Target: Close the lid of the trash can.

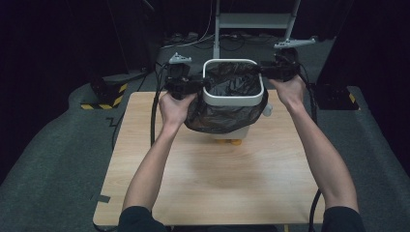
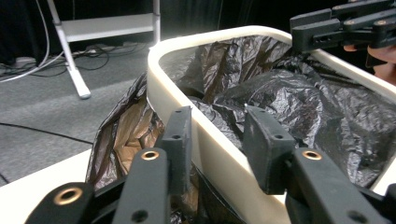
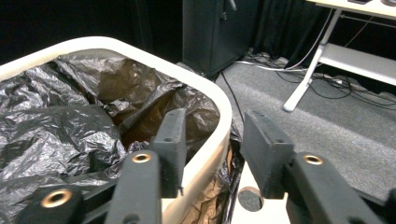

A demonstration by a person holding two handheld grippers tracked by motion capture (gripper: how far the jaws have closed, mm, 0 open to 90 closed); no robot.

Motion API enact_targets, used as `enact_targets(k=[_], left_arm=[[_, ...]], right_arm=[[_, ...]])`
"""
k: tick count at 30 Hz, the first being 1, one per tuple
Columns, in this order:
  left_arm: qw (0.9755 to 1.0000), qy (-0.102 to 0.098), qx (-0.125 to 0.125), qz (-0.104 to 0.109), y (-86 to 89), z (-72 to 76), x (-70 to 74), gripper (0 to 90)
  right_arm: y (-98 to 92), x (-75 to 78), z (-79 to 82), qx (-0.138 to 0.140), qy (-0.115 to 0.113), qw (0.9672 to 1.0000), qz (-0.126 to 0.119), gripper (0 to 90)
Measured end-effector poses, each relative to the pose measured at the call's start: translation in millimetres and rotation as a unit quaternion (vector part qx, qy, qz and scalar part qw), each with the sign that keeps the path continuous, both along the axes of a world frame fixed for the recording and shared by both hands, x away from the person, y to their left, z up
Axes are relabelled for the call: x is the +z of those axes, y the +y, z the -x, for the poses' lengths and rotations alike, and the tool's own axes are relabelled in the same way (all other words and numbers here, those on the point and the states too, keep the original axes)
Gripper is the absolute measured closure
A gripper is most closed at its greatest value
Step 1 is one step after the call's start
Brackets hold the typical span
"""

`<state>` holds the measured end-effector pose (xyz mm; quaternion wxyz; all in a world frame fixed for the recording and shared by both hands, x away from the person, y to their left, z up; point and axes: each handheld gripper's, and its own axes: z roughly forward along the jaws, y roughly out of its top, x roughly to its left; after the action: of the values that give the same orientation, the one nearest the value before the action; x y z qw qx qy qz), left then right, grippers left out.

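Note:
A white bin (image 1: 233,100) stands at the far middle of the wooden table (image 1: 208,183). It is lined with a black plastic bag (image 1: 212,118), whose edge hangs down outside over the front and left. My left gripper (image 1: 205,83) is open at the bin's left rim. In the left gripper view, the left gripper (image 2: 219,140) straddles the rim (image 2: 163,60), one jaw outside against the hanging bag (image 2: 121,135) and one inside. My right gripper (image 1: 261,70) is open at the right rim. In the right gripper view, the right gripper (image 3: 217,142) straddles the rim (image 3: 140,51) beside the crumpled bag (image 3: 60,126).
Something yellow-orange (image 1: 229,141) shows under the bin's base. A white metal stand (image 1: 251,19) and cables sit on the grey floor behind the table. Black bases with yellow-black stripes (image 1: 104,96) flank the table's far corners. The near half of the tabletop is bare wood.

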<state>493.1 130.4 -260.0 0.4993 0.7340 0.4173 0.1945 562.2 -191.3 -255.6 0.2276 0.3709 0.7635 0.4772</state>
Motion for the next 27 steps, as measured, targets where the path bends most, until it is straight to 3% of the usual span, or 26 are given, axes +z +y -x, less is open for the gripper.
enact_targets(k=[11, 16, 27], left_arm=[[0.9997, -0.022, 0.005, 0.006, 9.5, 6.8, 4.9, 51.1], [0.9996, -0.022, 0.012, 0.008, 15.1, 8.3, 5.8, 48.5], [0.9994, -0.024, 0.026, 0.002, 24.5, 11.7, 4.5, 42.9]], right_arm=[[-17.1, 4.4, 10.2, 0.006, -0.003, 0.9996, -0.029, 44.0], [-22.8, 8.0, 14.8, 0.009, -0.006, 0.9992, -0.038, 42.0], [-30.9, 12.2, 23.0, 0.006, -0.009, 0.9992, -0.037, 38.7]])
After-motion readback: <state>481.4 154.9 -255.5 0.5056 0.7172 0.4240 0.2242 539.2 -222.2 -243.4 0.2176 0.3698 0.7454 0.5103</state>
